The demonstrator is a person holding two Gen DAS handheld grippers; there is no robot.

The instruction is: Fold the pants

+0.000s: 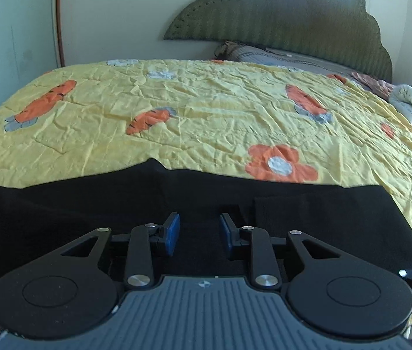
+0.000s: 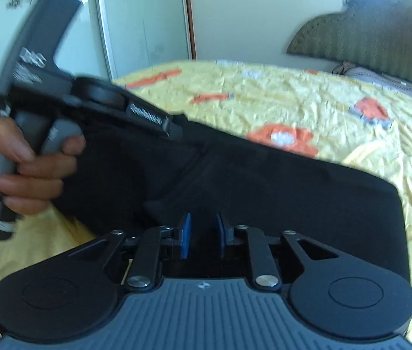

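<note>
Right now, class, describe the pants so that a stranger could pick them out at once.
Start from the bed with the yellow quilt printed with orange carrots and flowers. Along its near edge, under both grippers, lies a flat dark garment: the pants. They are the only plain black thing on that bright, patterned cover.

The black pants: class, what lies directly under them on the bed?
The black pants lie on a yellow quilt printed with orange carrots and flowers. The quilt shows all around them; the part beneath, and any pattern there, is covered.
</note>
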